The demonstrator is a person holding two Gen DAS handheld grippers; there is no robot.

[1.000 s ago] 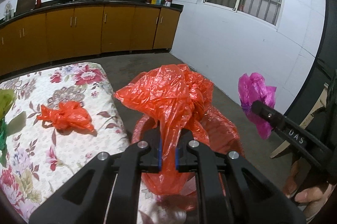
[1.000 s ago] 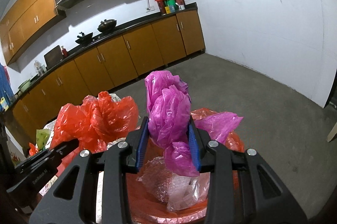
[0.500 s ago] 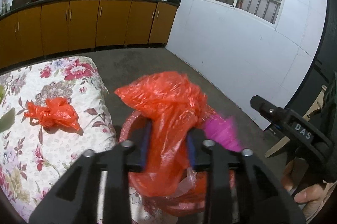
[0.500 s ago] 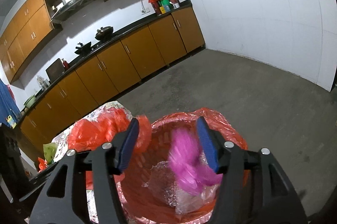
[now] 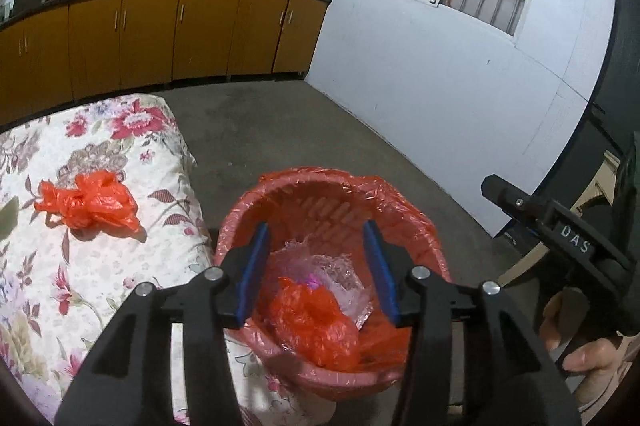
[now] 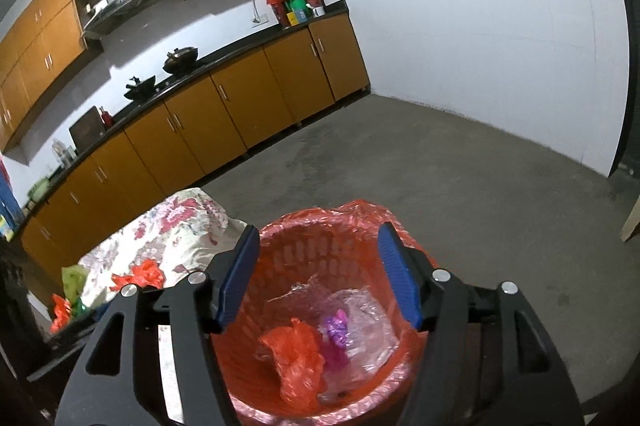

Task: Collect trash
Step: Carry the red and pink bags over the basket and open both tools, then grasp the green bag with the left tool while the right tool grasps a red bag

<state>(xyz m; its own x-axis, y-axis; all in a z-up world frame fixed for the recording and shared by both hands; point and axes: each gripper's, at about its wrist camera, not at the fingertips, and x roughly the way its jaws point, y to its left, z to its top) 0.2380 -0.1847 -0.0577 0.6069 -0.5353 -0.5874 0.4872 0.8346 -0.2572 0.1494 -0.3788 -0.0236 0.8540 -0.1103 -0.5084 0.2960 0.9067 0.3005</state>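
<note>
A red basket lined with a red bag stands beside the floral table. Inside it lie a crumpled red bag, a pink bag and clear plastic wrap. My left gripper is open and empty above the basket. My right gripper is also open and empty above it; its side shows in the left wrist view. Another crumpled red bag lies on the table.
The table has a floral cloth. A green bag and a red scrap lie at its far end. Orange cabinets line the back wall. Grey concrete floor spreads to the right.
Both grippers opened. The red bag dropped from the left gripper and the pink bag from the right gripper into the basket.
</note>
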